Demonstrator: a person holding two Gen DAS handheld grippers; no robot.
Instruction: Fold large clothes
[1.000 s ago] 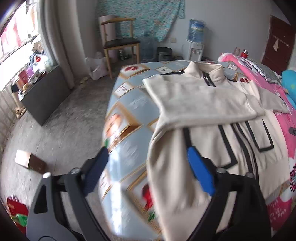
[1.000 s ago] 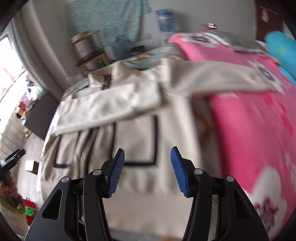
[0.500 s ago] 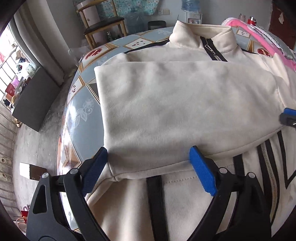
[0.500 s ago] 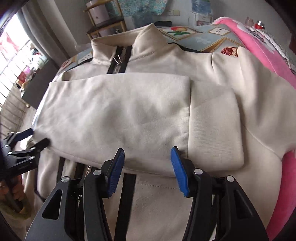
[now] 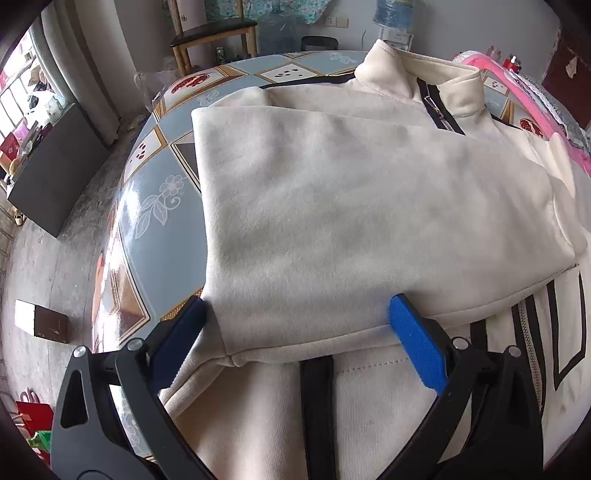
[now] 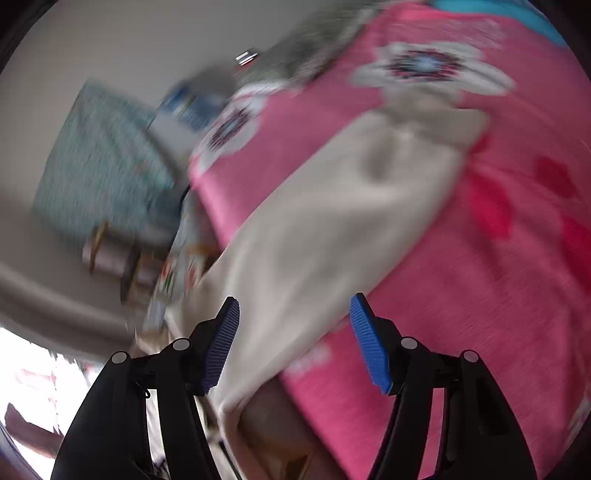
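Patterned tablecloth (image 5: 147,192) under cream jacket (image 5: 369,206), left gripper (image 5: 299,332) wide, right gripper (image 6: 293,343) wide over blurred sleeve (image 6: 332,221).

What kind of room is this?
Probably a bedroom at someone's home: a pink flowered blanket lies on what looks like a bed, with a wooden chair and a water dispenser by the wall.
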